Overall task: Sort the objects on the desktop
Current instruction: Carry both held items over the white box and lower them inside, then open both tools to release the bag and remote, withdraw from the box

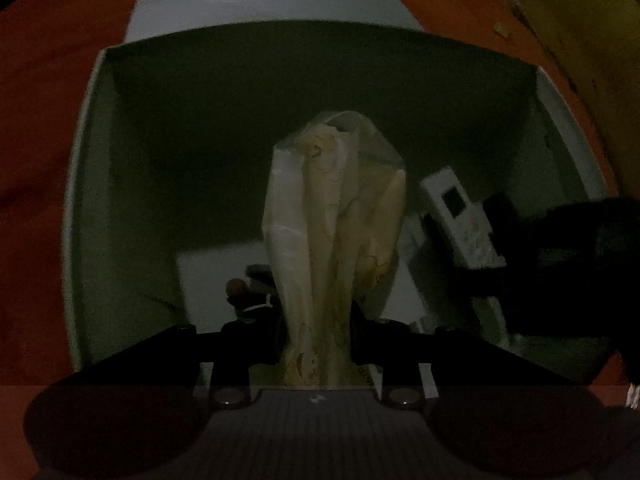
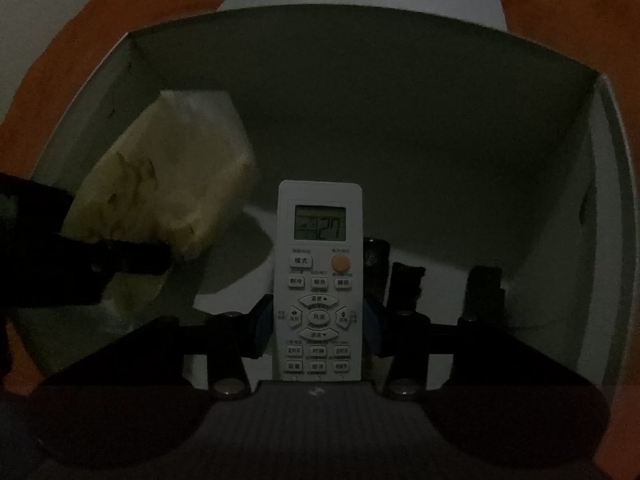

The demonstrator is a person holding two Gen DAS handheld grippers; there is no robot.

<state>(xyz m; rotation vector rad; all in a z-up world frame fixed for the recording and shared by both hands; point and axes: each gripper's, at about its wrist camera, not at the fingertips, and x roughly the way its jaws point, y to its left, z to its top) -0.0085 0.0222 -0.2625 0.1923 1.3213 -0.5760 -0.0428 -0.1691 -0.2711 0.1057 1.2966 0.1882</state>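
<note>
My left gripper (image 1: 316, 320) is shut on a soft cream plastic-wrapped pack (image 1: 336, 208) and holds it upright inside a white open box (image 1: 280, 92). My right gripper (image 2: 318, 320) is shut on a white air-conditioner remote (image 2: 318, 280) with a lit display and an orange button, and is also down inside the box (image 2: 400, 80). In the right wrist view the pack (image 2: 168, 184) shows at the left, clamped by a dark finger (image 2: 128, 260) of the left gripper. The left wrist view has the remote (image 1: 460, 216) at the right.
Small dark items lie on the box floor (image 2: 406, 284), (image 1: 248, 284). The box stands on an orange-red tabletop (image 1: 40, 120). A white flat flap or sheet (image 1: 264, 4) lies behind its far wall. The scene is dim.
</note>
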